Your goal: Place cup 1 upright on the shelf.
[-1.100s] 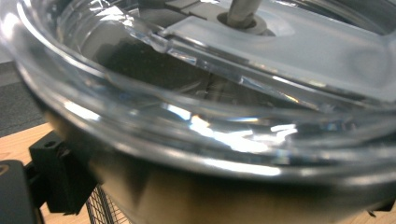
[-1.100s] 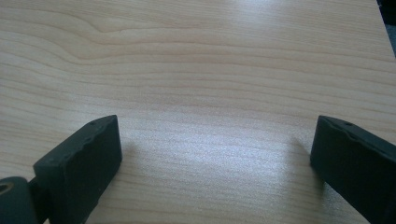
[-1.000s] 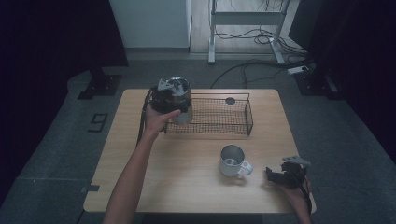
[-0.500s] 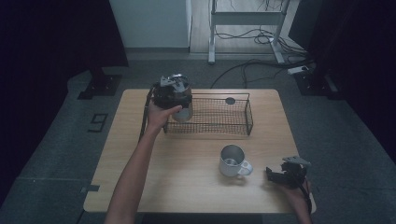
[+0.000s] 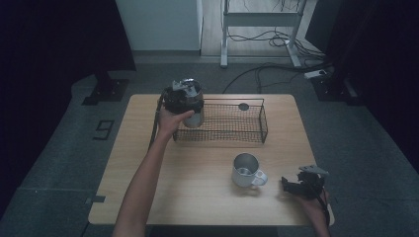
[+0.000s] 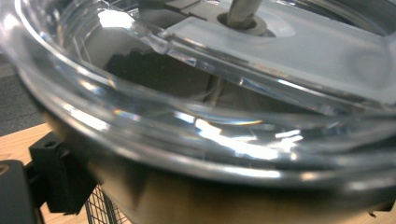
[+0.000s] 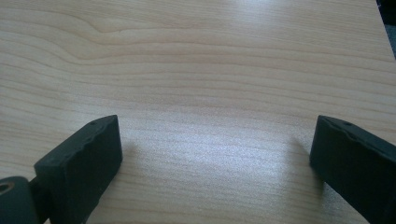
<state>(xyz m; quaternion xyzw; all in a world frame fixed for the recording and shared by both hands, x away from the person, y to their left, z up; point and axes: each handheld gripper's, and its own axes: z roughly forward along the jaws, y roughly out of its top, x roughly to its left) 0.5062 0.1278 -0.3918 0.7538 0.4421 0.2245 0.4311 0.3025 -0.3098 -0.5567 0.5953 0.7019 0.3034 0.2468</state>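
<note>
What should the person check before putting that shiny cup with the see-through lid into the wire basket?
1. Grip: left gripper is closed on the steel tumbler with a clear lid: ok.
2. Tumbler over the black wire basket: at its left end, ok.
3. Space on the basket floor: mostly bare, a small dark round thing sits at the far side: ok.
4. Tumbler clear of the basket's rim: cannot tell.
5. Right gripper open and resting apart from the metal mug with a handle: ok.
</note>
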